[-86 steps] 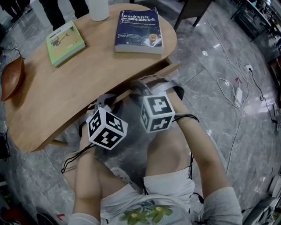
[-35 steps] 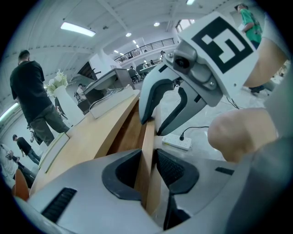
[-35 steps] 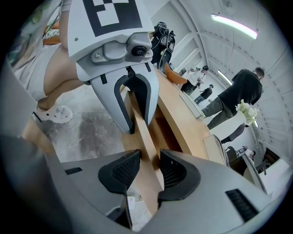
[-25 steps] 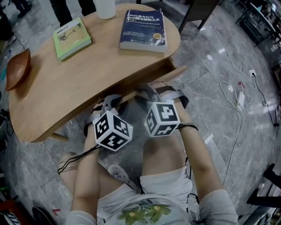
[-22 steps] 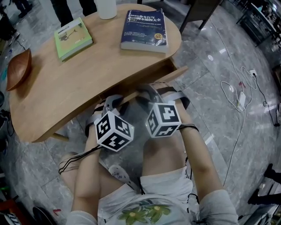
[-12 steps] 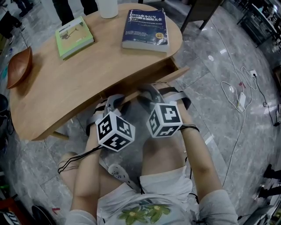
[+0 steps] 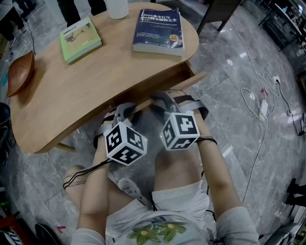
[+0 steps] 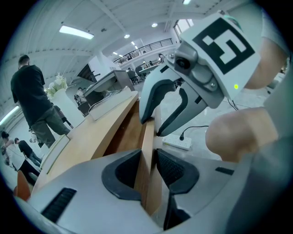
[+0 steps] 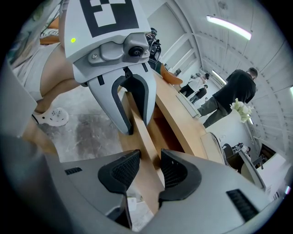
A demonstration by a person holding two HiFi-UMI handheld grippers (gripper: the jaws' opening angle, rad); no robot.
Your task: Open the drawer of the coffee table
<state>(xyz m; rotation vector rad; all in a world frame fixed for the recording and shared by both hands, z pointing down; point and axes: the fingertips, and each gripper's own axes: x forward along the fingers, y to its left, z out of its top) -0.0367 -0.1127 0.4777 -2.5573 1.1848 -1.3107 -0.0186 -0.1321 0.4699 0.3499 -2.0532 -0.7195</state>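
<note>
Down at the near edge, bare knees (image 7: 179, 165) are seen, tucked close to the work. Just beyond them the left gripper (image 8: 147, 167) is clamped on the wooden front of the drawer (image 8: 147, 140): the board's top edge is caught between both dark pads, and the jaws are held part-way apart by its thickness. Just beside it, the right gripper (image 9: 150, 167) is set on the same board, and the same story is told: wood pinched between ribbed pads, jaws stopped short of meeting. Both are pointed forward and down. The drawer is found under the table (image 7: 95, 83), at its near side, drawn out a little, with a slice of its inside shown between front and tabletop. Farther back, on top, a blue book (image 7: 158, 29) is laid flat at the right and a green book (image 7: 80, 39) at the left, well apart. A white cup (image 7: 117, 7) is stood at the far rim between them, and a brown bowl (image 7: 19, 72) is perched at the left end. Off to the right, a power strip (image 7: 261, 107) is spotted on the grey floor (image 7: 224, 110).
</note>
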